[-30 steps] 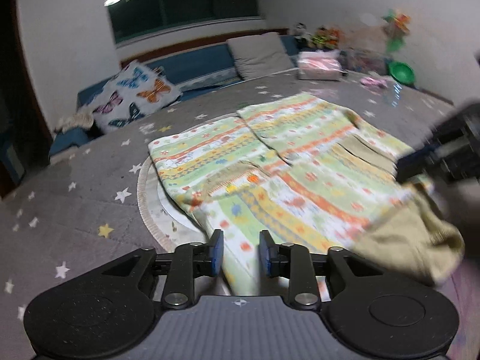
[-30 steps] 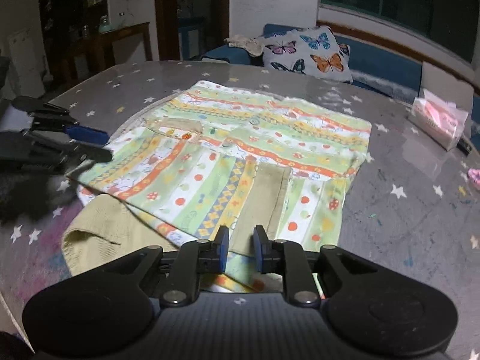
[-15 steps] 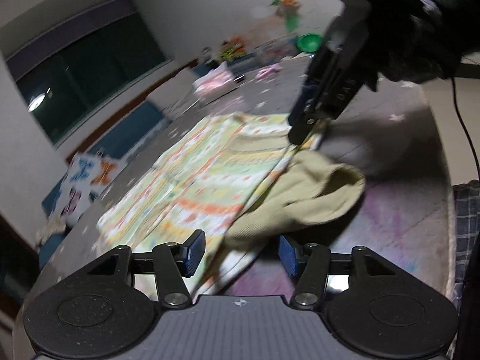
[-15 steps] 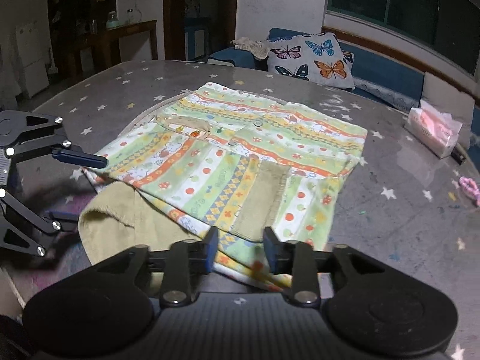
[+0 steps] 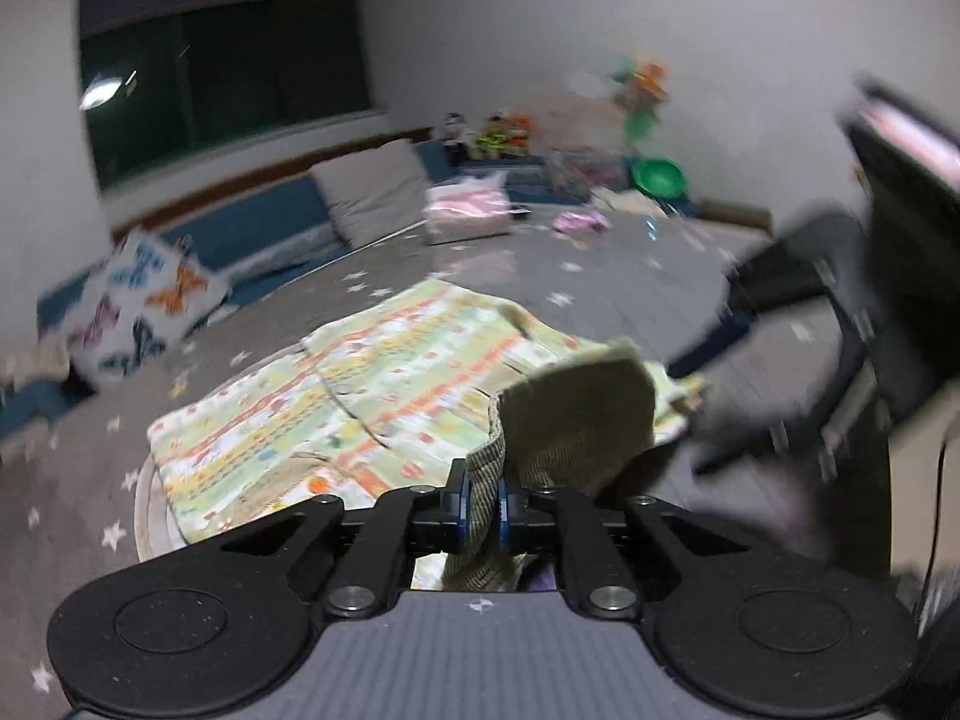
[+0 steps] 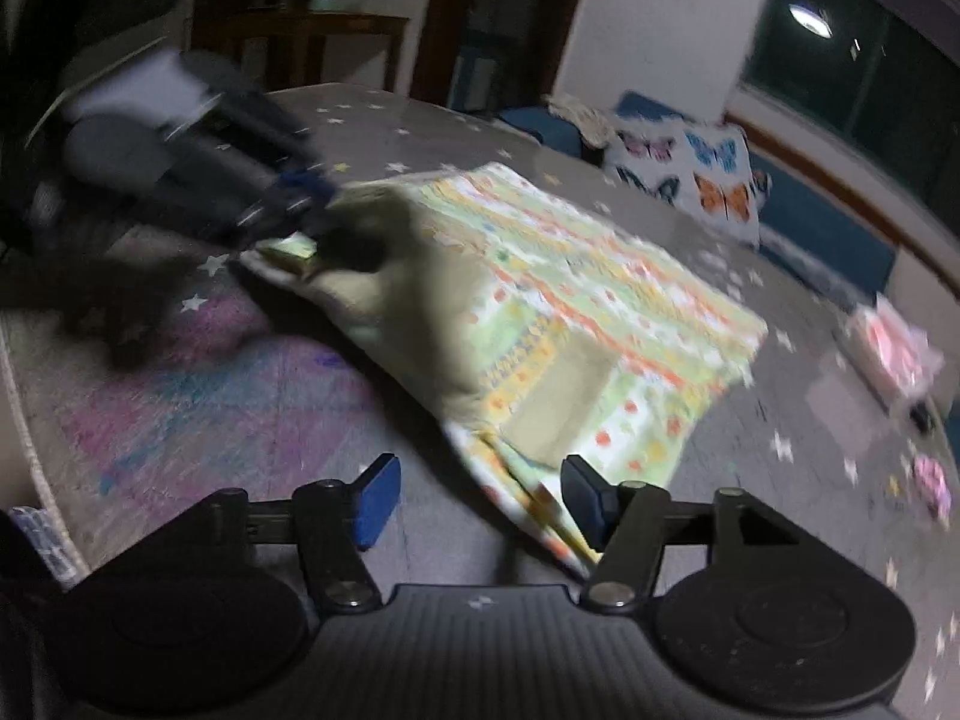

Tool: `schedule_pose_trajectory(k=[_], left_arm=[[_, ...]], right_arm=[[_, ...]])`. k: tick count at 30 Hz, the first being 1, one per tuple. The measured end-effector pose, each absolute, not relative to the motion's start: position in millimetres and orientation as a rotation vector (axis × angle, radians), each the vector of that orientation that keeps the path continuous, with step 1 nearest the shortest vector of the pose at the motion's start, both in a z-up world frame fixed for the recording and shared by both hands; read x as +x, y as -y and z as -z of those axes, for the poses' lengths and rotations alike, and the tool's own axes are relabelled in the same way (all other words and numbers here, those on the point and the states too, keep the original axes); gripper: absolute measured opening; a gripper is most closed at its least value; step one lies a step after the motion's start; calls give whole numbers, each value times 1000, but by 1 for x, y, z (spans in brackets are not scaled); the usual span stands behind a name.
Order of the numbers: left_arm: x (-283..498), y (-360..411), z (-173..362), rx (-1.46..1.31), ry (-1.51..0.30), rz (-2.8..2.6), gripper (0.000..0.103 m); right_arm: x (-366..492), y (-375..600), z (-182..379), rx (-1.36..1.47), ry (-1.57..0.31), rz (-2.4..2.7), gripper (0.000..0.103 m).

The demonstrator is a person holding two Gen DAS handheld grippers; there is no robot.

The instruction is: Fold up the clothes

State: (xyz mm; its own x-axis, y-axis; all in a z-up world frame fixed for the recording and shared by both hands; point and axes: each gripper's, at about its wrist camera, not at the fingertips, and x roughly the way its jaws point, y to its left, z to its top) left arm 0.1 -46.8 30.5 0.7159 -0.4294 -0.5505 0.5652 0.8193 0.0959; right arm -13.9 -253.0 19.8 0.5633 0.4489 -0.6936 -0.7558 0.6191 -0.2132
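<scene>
A pastel striped and dotted garment [image 5: 390, 396] lies spread on the grey starred tablecloth [image 5: 630, 264]. Its olive ribbed edge [image 5: 576, 420] is raised off the cloth and runs down between my left gripper's [image 5: 480, 504] fingers, which are shut on it. In the right wrist view the same garment [image 6: 600, 312] lies ahead, its olive part [image 6: 420, 300] pulled up toward the blurred left gripper [image 6: 264, 198]. My right gripper [image 6: 480, 501] is open just above the cloth, by the garment's near corner, with nothing between its fingers. It shows blurred in the left wrist view [image 5: 780, 372].
A butterfly pillow [image 5: 144, 300] and a grey cushion [image 5: 372, 192] sit on the blue bench behind the table. A pink packet [image 5: 468, 216], small pink items [image 6: 930, 480] and a green bowl [image 5: 657, 174] lie at the far side. A purple stain [image 6: 210, 390] marks the near cloth.
My left gripper opened, then shut on the olive edge and lifted it. My right gripper went from nearly shut to wide open and shifted toward the garment's near corner.
</scene>
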Motion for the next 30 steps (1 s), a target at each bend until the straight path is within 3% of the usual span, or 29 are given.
schedule_pose_trajectory(k=[3,6,8,10,11,14,15,28,29,30], left_arm=[[18,41,-36,214,-565,541,9],[26,38,-35,192,-586,536,9],[25,33,-34,184,-595,534,13],[20,28,-33,182,-597,525,14],[15,25,-33,182,-594,521,17],[-5,16,-32,215,-576,489,45],[-12,13,-31,232,-569,481,47],[-61,17,0,533,-506,412,48],[-59,17,3,556,-505,399,46],[-56,15,6,571,-507,388,34]], right_arm=[[-5,241,-16,-521,-608,-773,60],[12,234,-13,-443,-647,-791,52],[23,232,-11,-387,-678,-798,34],[34,232,-12,-323,-716,-801,29],[38,234,-14,-294,-728,-800,22],[50,240,-21,-209,-761,-797,15],[51,240,-22,-202,-760,-795,15],[59,240,-42,-120,-730,-774,11],[59,240,-43,-118,-727,-773,11],[58,241,-43,-120,-719,-768,11]])
